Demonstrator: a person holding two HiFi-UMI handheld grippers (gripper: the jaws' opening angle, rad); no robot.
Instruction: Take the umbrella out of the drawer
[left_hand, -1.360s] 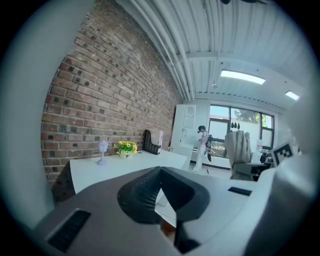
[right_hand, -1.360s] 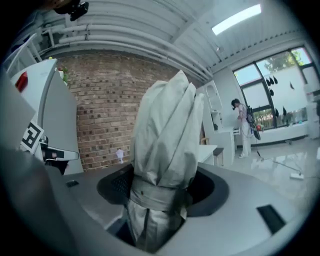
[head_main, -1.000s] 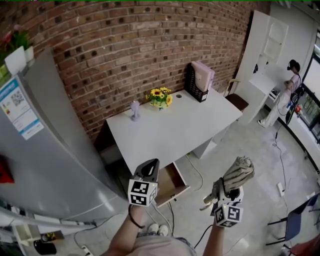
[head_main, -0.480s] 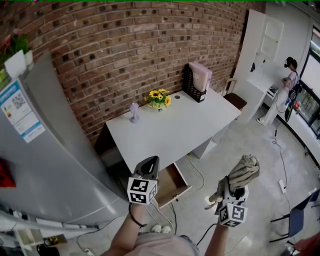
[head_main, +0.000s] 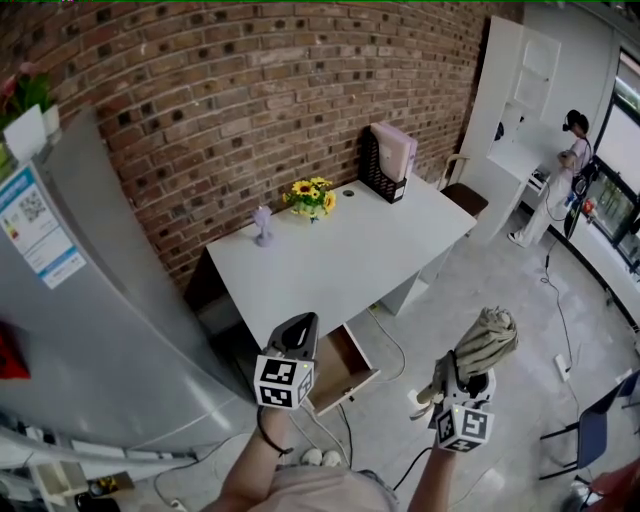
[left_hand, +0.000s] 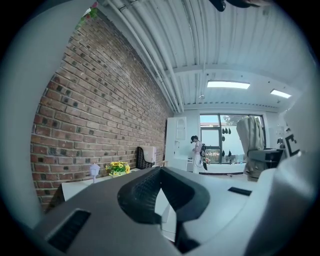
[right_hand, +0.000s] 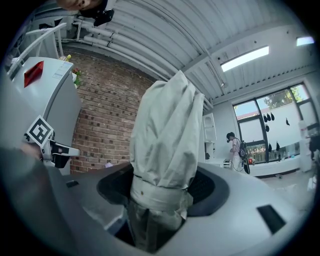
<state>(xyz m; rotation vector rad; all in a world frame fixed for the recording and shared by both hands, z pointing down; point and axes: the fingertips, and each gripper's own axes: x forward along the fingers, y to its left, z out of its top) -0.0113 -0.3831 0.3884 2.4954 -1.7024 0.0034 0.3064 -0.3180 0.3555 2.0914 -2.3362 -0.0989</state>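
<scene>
The right gripper (head_main: 461, 378) pinches the folded umbrella (head_main: 486, 340) around its strapped waist, jaws half spread by the bundle; that is probably the firmest place to hold, since the cloth is bound tight there. The umbrella is clear of the drawer (head_main: 342, 368), raised over the floor to its right and leaning away from the person. Its cloth is pale greyish beige, creased, and cinched by a band with a snap; a light handle seems to poke out below. The left gripper (head_main: 299, 335) holds nothing, its jaws apparently pressed together at the tips, and hangs near the open drawer under the white desk (head_main: 340, 262).
</scene>
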